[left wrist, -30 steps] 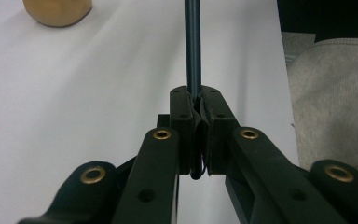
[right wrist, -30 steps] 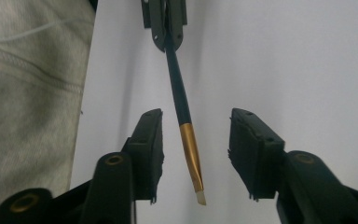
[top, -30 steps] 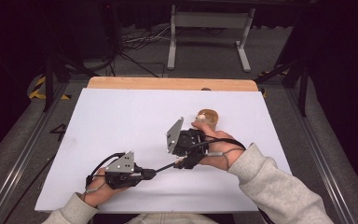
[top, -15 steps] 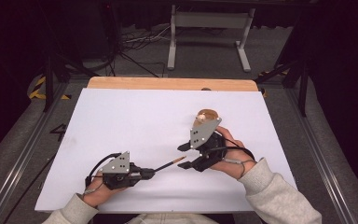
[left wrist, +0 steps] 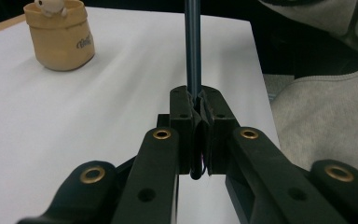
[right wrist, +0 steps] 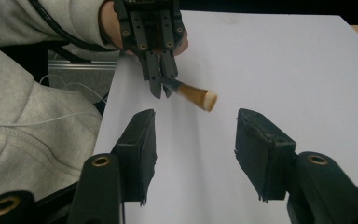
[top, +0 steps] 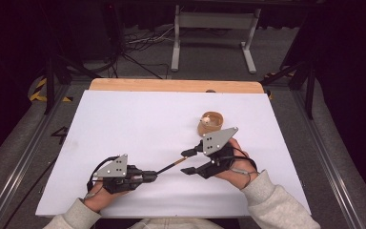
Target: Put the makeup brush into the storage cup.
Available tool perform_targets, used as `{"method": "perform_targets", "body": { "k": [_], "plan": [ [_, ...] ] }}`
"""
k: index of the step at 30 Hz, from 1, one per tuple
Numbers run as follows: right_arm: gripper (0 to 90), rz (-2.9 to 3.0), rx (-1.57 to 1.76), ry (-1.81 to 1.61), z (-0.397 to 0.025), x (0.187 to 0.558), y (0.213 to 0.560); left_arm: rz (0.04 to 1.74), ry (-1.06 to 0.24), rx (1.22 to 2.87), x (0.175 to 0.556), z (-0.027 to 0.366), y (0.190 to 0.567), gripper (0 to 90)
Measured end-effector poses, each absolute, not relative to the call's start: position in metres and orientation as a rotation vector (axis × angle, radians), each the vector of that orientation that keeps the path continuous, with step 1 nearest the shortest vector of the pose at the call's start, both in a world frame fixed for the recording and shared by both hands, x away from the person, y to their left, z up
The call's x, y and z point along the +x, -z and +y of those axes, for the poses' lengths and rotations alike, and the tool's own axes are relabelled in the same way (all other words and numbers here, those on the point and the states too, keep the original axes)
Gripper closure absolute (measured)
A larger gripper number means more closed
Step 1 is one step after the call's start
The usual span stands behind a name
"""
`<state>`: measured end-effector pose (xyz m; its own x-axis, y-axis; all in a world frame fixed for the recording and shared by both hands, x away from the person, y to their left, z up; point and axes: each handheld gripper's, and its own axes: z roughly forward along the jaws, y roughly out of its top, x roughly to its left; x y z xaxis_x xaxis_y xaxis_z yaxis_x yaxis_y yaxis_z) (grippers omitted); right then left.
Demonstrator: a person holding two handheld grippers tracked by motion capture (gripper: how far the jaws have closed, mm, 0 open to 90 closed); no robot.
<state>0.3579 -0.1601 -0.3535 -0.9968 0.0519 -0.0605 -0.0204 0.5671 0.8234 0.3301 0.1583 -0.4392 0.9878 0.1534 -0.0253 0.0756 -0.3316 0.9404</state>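
Left hand-held gripper (top: pixel 153 175) clamps brush (top: pixel 171 166); right hand-held gripper (top: pixel 187 162) spread.

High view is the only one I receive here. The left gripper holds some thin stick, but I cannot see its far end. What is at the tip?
Observer: In the right gripper view, the stick ends in a tan wooden part with a pale flat tip.
Operator: Is the left gripper really closed on it?
Observer: Yes. In the left gripper view, the left gripper has both jaws pressed against the dark shaft, no gap.
Operator: And the right gripper?
Observer: The right gripper is open wide, and the stick's tip hangs beyond the gap, touching neither jaw.
Operator: What is the tan thing behind?
Observer: A small tan pouch with a little white figure in its top.
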Motion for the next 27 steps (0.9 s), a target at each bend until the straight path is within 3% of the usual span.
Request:
{"method": "perform_targets", "body": {
  "k": [27],
  "plan": [
    [53.4, 2.617, 0.013, -1.788, -0.149, 0.358, 0.37, 0.139, -0.107, 1.876, 0.33, 0.159, 0.442, 84.5]
  ]
}}
